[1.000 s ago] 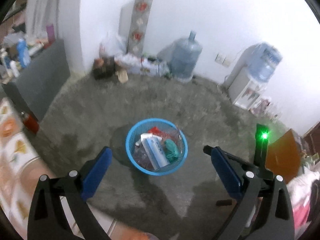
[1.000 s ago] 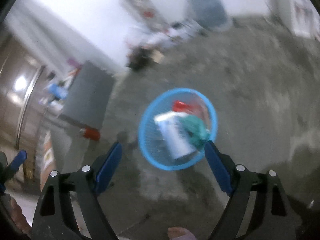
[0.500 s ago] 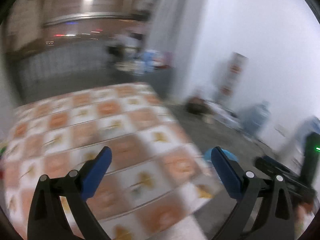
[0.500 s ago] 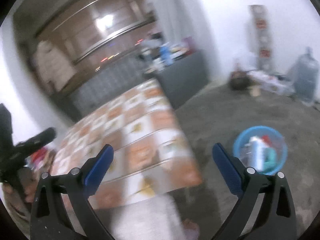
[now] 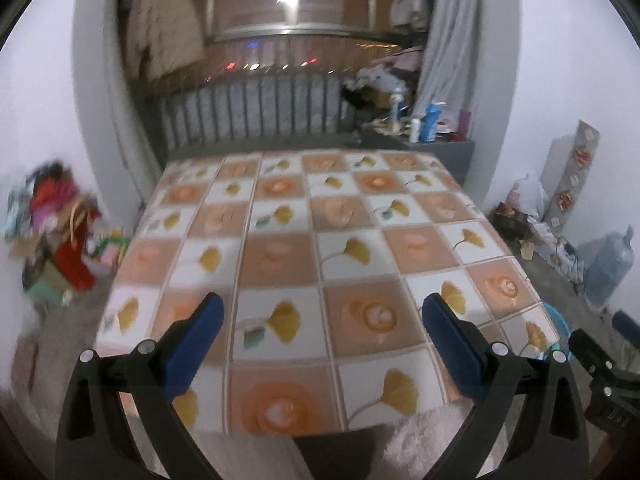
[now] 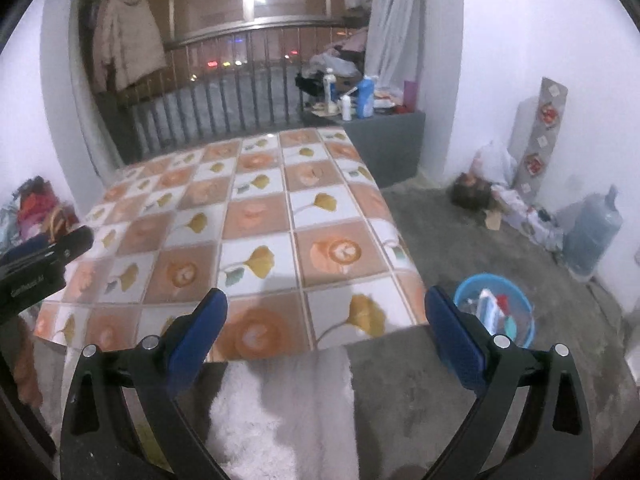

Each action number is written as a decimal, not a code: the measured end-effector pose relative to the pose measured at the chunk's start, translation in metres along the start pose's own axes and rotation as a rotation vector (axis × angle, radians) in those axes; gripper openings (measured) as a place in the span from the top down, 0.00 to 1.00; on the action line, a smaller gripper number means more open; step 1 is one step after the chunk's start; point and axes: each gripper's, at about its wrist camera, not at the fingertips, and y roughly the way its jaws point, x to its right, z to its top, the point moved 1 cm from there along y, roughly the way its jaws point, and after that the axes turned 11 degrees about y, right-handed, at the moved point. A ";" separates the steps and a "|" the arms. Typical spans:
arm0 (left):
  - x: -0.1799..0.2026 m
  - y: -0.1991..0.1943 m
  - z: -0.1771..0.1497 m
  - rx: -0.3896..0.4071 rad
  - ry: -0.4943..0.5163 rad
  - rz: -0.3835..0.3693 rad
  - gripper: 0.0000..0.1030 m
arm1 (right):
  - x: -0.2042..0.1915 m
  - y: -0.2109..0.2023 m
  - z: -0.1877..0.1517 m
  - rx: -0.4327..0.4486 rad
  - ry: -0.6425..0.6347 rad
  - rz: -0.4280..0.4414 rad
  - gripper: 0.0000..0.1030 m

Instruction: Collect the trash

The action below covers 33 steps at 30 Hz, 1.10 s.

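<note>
While gaping wide and empty, two tongs, left tongs (image 5: 318,322) and right tongs (image 6: 326,314), one blue basket (image 6: 494,312).

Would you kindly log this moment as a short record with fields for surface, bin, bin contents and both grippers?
surface: table with a checked leaf-print cloth, nothing on it
bin: blue basket on the floor, right of the table
bin contents: white tube, red and green scraps
left gripper: open, empty, over the table
right gripper: open, empty, at the table's near edge

Checkered tablecloth (image 6: 256,216) covers table; blue basket (image 6: 520,300) on grey floor (image 6: 460,232).
</note>
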 end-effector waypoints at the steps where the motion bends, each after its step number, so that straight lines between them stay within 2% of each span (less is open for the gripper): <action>1: -0.001 0.001 -0.007 -0.018 -0.026 0.018 0.05 | -0.002 0.002 -0.002 -0.003 -0.010 -0.020 0.08; 3: 0.002 0.003 -0.018 -0.050 -0.052 0.042 0.05 | -0.005 0.004 -0.009 -0.025 -0.024 -0.057 0.08; 5: 0.008 0.008 -0.030 -0.115 -0.059 0.025 0.05 | -0.006 0.008 -0.018 -0.066 -0.025 -0.073 0.08; 7: 0.015 0.013 -0.036 -0.158 -0.031 0.000 0.05 | -0.007 0.012 -0.025 -0.105 -0.025 -0.091 0.08; 11: 0.024 0.017 -0.040 -0.200 0.023 -0.001 0.05 | -0.006 0.019 -0.040 -0.168 -0.028 -0.120 0.08; 16: 0.022 0.022 -0.039 -0.216 0.016 0.020 0.05 | 0.001 0.021 -0.048 -0.198 -0.005 -0.160 0.08; 33: 0.028 0.024 -0.038 -0.227 0.053 0.027 0.05 | 0.023 0.021 -0.043 -0.184 0.021 -0.228 0.08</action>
